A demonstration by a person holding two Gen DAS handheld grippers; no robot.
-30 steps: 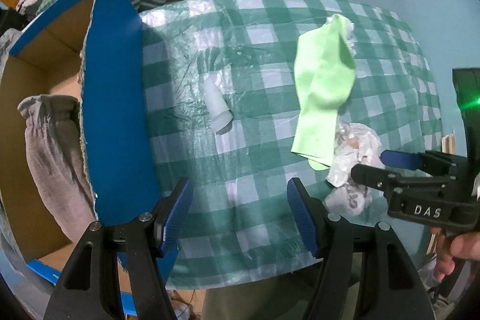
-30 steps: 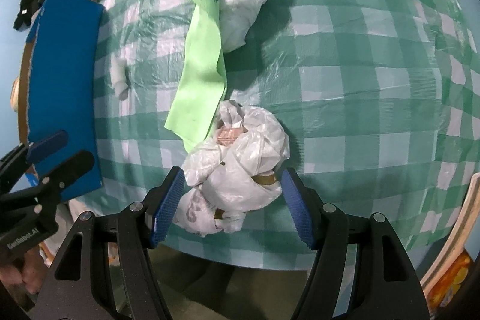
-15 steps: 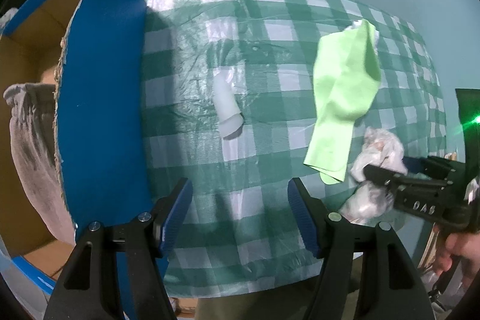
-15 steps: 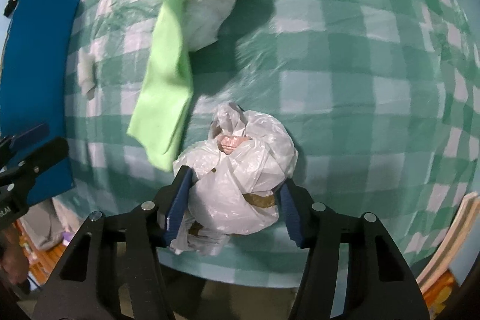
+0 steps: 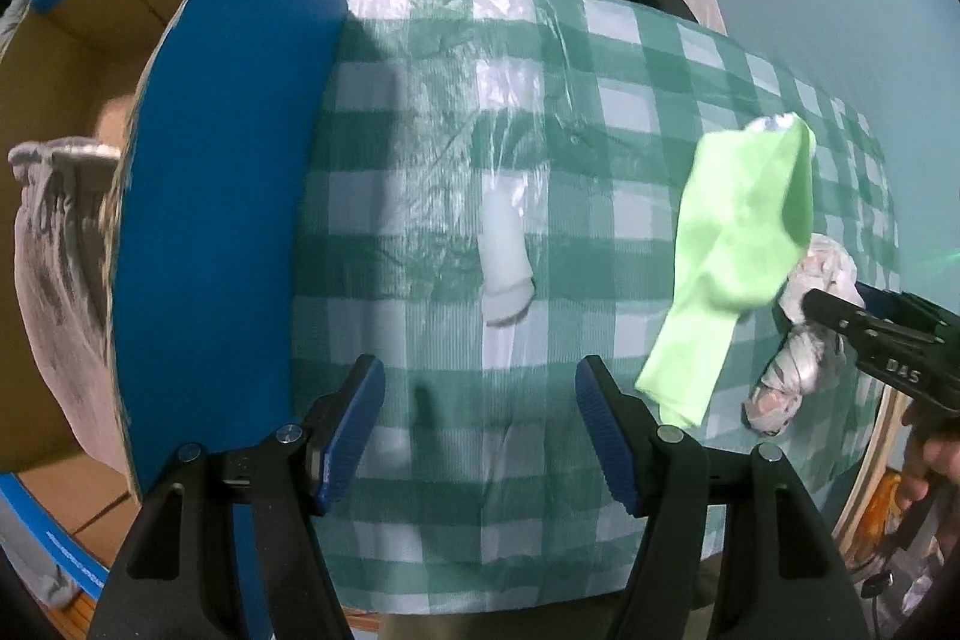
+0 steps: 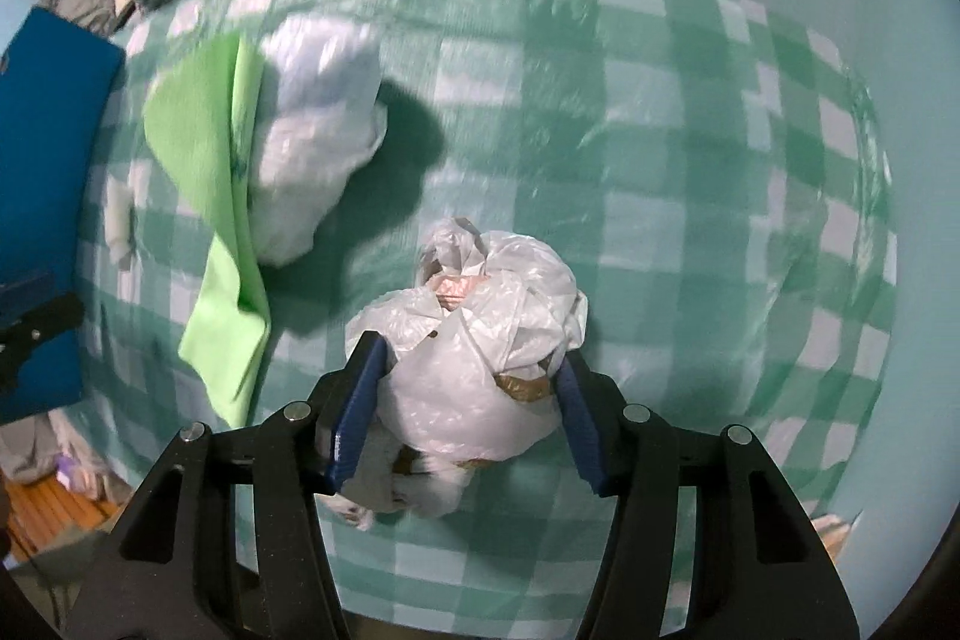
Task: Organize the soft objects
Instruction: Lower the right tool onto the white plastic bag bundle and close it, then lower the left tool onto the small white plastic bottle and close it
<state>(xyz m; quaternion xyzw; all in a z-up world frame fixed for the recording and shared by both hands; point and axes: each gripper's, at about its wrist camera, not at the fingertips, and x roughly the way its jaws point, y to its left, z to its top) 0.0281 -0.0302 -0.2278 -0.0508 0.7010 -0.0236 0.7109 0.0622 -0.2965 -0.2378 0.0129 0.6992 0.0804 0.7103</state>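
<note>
Right tool [image 6: 465, 415] grips the plastic bag bundle [image 6: 480, 340].
Left tool [image 5: 480, 427] hangs open, empty, over the tabletop [image 5: 420, 196], free for the small white piece [image 5: 504, 250] ahead.

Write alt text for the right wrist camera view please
The right gripper has its fingers closed on a crumpled white plastic bag over a green checked tablecloth. A green cloth and another white bundle lie beyond.
</note>
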